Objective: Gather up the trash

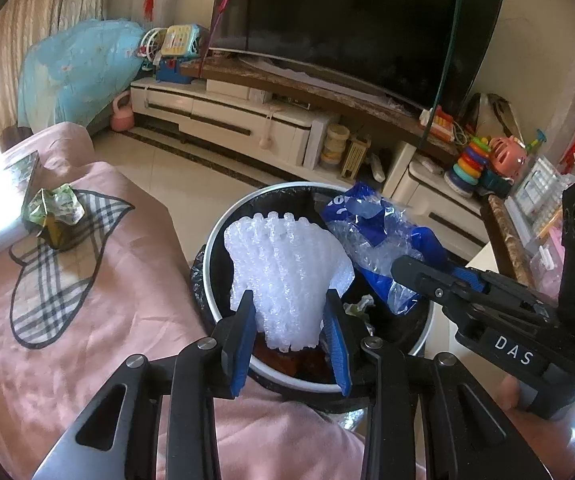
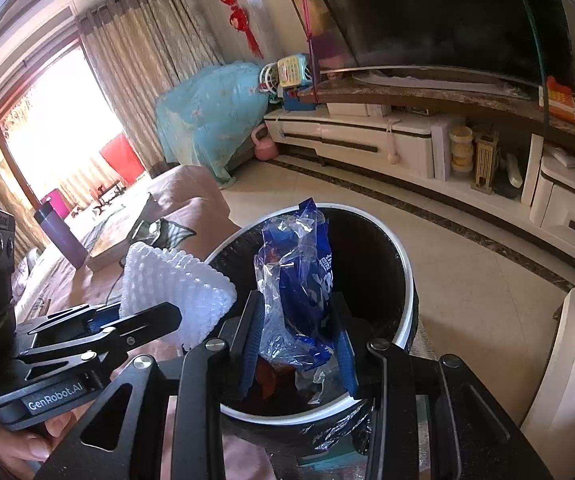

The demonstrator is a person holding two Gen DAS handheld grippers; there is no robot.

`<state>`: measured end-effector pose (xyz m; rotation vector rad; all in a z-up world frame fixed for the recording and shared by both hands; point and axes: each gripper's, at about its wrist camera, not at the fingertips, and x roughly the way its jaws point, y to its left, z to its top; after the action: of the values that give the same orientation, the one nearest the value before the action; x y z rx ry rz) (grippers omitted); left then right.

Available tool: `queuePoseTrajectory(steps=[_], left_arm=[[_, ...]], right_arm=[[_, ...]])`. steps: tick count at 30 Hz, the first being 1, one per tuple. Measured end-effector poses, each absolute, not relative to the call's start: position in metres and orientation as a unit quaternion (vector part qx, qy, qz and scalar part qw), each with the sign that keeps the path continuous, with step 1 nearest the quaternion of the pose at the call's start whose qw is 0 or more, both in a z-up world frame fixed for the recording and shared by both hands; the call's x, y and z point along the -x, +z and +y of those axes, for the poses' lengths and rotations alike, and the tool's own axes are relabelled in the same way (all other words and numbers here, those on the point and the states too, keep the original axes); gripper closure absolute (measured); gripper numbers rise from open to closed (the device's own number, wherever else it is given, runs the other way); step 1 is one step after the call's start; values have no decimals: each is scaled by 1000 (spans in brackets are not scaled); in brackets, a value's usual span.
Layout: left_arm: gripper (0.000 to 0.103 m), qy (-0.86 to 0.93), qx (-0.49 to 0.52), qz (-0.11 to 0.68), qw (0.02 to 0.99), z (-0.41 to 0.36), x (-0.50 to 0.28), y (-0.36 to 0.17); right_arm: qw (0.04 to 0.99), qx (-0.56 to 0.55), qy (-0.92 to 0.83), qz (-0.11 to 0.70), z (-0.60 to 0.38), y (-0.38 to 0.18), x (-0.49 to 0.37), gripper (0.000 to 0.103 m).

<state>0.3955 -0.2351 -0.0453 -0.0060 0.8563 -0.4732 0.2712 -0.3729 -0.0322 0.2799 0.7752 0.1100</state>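
Two handheld grippers hover over a round, black-lined waste bin (image 1: pixel 223 216) that stands on a tiled floor beside a pink-covered sofa (image 1: pixel 87 312). The left gripper (image 1: pixel 291 312) has its blue-padded fingers clamped on a white foam fruit net (image 1: pixel 283 264), held above the bin's near rim at about 7 o'clock of the opening. The right gripper (image 2: pixel 299 328) has its fingers clamped on a crumpled blue and clear plastic wrapper (image 2: pixel 299 264), held over the bin's mouth toward 6 o'clock in its own view.

Neither piece has been let go, so both still have to be dropped in. Some rubbish already lies at the bottom of the bin: brownish scraps and a pale crumpled bit, though shadow makes them hard to identify.

On the sofa, at 9 o'clock from the bin in the left view, a crumpled green wrapper (image 1: pixel 53 212) lies on a plaid heart patch, next to a book. It appears to be trash not yet collected.
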Motion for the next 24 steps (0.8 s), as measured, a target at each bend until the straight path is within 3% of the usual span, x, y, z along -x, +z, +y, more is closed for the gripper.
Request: queuePoseTrajectory(steps=[7,9,12,15,18,24], left_arm=[[67,-225,1,416,881,-240,-403,-48],[54,-220,1,417,882,-240,-404,-48],[39,-213,-2,415,885,-240,-401,-45],[33,-211,-2,411,887,-237,-398,-42],[27,-205,-1,407,890,-231,-393,-40],[25,-200,11,402,893,-213,-375,-34]], right_arm=[[911,-133,52,387,-377,-37,-282,68],[910,-134,52,388,-378,-37,-285,67],[909,-139,53,389,-380,-37,-288,58],[911,-148,55,381,-383,-33,-287,38],[915,-152,54,371,-384,-28,-283,35],[918,-164,54,357,-382,-20,-271,25]])
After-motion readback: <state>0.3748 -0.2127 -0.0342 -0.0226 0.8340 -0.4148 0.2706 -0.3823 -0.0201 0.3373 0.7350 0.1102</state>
